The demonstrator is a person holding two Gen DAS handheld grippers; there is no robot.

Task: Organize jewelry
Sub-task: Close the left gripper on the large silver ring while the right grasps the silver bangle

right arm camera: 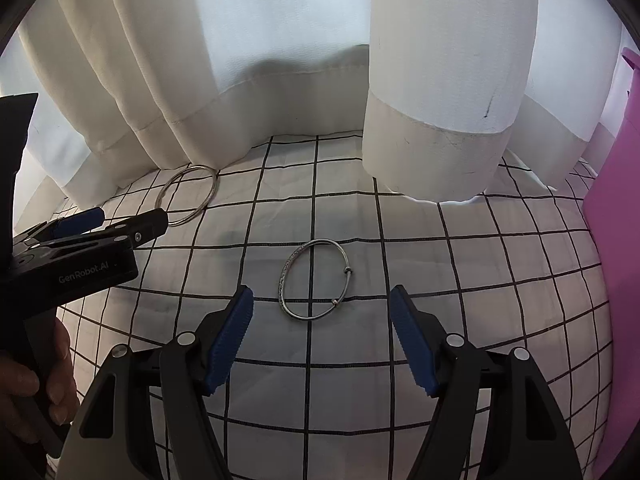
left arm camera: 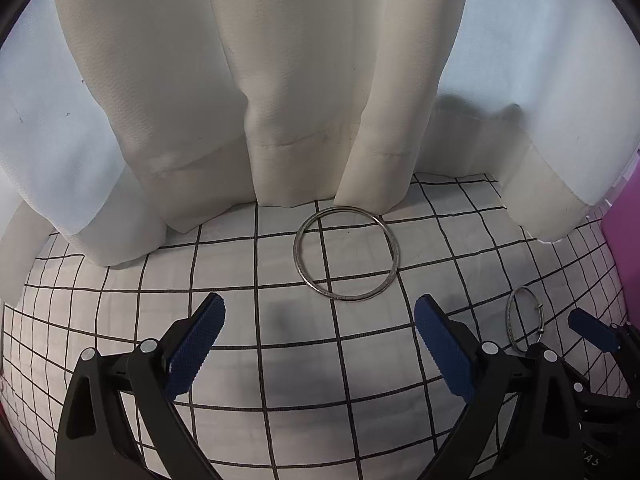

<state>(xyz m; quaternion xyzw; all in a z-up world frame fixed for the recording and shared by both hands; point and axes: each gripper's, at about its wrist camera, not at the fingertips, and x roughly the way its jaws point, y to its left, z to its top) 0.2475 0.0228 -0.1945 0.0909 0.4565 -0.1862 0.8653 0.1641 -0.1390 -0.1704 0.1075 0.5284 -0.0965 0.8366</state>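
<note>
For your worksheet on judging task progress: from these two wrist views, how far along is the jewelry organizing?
Done: nothing visibly sorted. The plain bangle and the beaded bangle both lie loose on the grid cloth, apart. In hand: nothing; the left hand-held gripper and right hand-held gripper are open, each facing one bangle. Left: gripping and placing both. A pink object stands at right; what it is cannot be told.

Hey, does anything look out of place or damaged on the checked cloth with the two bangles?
Nothing looks damaged or spilled. The large plain bangle lies flat close to the curtain hem, and the smaller beaded bangle lies flat on the checked cloth. Both grippers hover open, holding nothing.
</note>
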